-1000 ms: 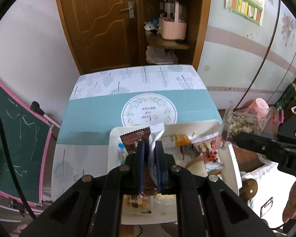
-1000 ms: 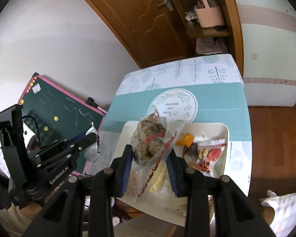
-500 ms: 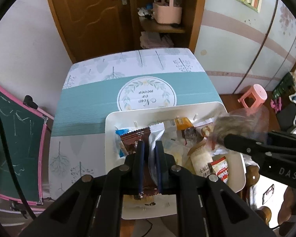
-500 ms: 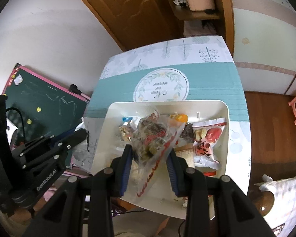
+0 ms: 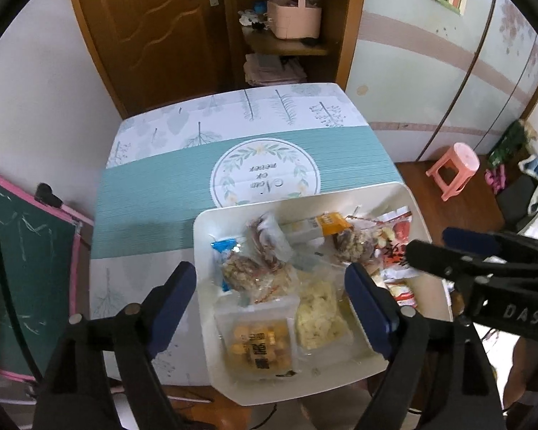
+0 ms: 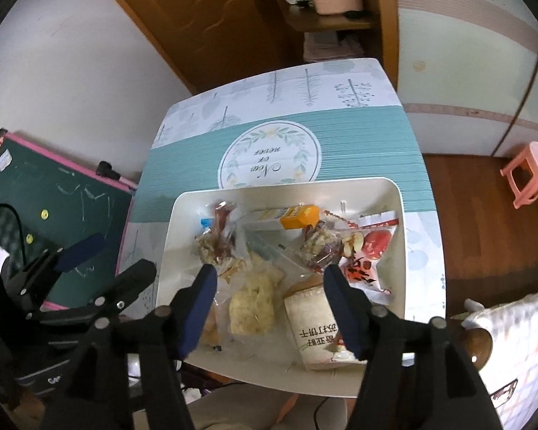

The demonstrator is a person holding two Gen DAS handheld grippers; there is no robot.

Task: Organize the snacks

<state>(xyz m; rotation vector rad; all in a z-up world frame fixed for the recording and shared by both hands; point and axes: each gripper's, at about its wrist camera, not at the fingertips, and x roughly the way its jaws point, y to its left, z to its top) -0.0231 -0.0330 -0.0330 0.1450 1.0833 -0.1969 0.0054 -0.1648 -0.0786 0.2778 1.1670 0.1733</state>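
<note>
A white tray (image 5: 410,197) is sitting at the near edge of a table covered by a teal and white cloth (image 5: 154,200), with a wooden door (image 5: 154,18) and a shelf holding a pink basket (image 5: 294,18) standing beyond the far end. A green chalkboard (image 6: 53,193) is leaning to the left of the table, and a pink stool (image 6: 529,172) is standing on the floor to the right. The snack packets (image 5: 269,251) are lying piled inside the tray, overlapping one another, so that several labels are partly hidden; the print on the beige packet (image 6: 315,326) is showing upside down and is hard to read. The near rim of the tray is being cut off by the gripper bodies. The left gripper (image 5: 270,286) is hanging with its jaws spread wide above the tray, gripping nothing. The right gripper (image 6: 270,279) is likewise standing wide apart over the packets, with nothing between its fingers.
</note>
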